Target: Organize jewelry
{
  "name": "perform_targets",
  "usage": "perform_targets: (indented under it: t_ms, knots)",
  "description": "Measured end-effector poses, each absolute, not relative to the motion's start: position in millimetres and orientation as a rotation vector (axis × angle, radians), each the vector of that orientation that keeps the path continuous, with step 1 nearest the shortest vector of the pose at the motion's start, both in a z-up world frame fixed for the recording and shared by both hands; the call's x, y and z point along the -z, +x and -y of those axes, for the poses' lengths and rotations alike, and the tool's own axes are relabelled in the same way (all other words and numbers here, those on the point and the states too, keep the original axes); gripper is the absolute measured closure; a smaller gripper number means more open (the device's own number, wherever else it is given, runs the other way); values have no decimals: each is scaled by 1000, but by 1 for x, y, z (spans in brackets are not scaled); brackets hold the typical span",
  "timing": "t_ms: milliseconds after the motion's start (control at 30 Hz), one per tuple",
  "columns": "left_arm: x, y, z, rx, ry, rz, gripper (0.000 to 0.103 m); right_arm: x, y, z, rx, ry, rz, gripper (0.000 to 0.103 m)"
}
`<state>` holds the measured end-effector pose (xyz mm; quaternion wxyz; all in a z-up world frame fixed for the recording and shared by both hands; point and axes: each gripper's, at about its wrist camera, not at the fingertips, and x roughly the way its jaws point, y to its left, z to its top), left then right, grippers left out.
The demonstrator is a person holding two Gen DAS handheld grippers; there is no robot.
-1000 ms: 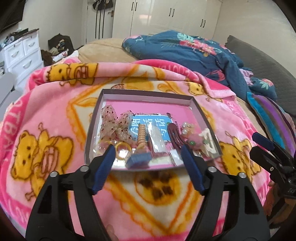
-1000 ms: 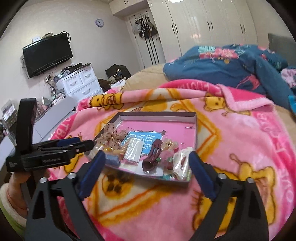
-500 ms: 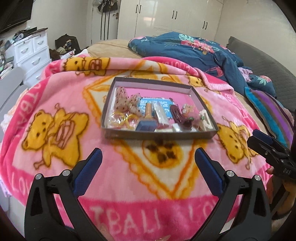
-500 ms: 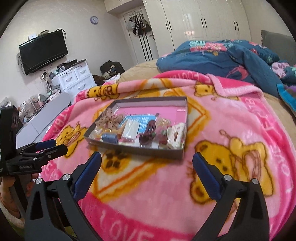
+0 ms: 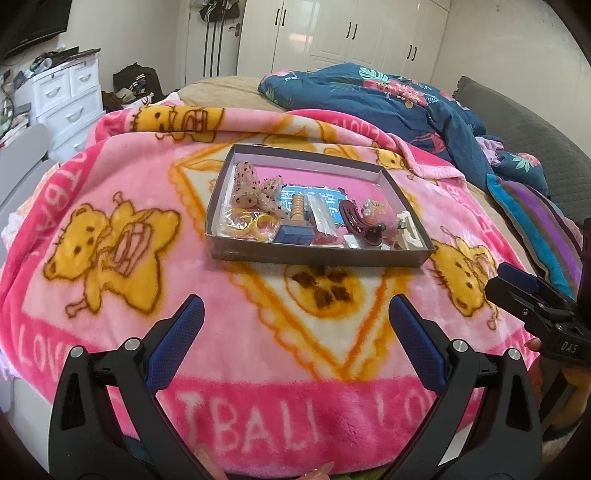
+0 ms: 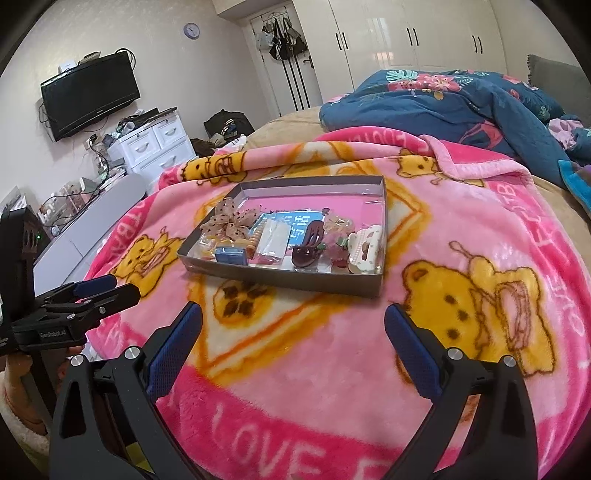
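A: Where is your tray (image 5: pixel 317 256)?

B: On the pink blanket (image 5: pixel 110 302) mid-bed, long axis running left to right, near wall facing you.

A: Contents?

B: Bow (image 5: pixel 255 190), yellow rings (image 5: pixel 258 225), brown clip (image 5: pixel 360 225); small items at the right end are unclear.

A: Tools?

B: Left tool (image 5: pixel 295 332) has just opened wide, empty. Right tool (image 6: pixel 293 334) gapes, empty. Wardrobes (image 5: pixel 351 33) stand behind.
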<state>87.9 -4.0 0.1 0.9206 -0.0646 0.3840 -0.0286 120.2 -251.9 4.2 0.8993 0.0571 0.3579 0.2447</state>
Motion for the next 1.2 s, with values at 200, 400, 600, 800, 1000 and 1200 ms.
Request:
perform_targets:
  t_ms: [200,400,600,800,1000,1200]
  knots:
    - [0,88,4,60,-134,-788,9,-4,119,252,-509,121,-743,5]
    - [-1,86,4,54,-134,-788,9,-4,118,252,-510,123,-747,5]
    - [-2,84,3,50,-137,-794,9,-3,118,253,-510,123,-745,5]
    - [-1,86,4,44,-130,-802,9,-3,118,253,-509,123,-744,5]
    - [-1,86,4,47,-130,-804,9,-4,118,253,-510,124,-746,5]
    - [1,85,4,45,-125,-805,9,-3,117,253,-509,125,-744,5]
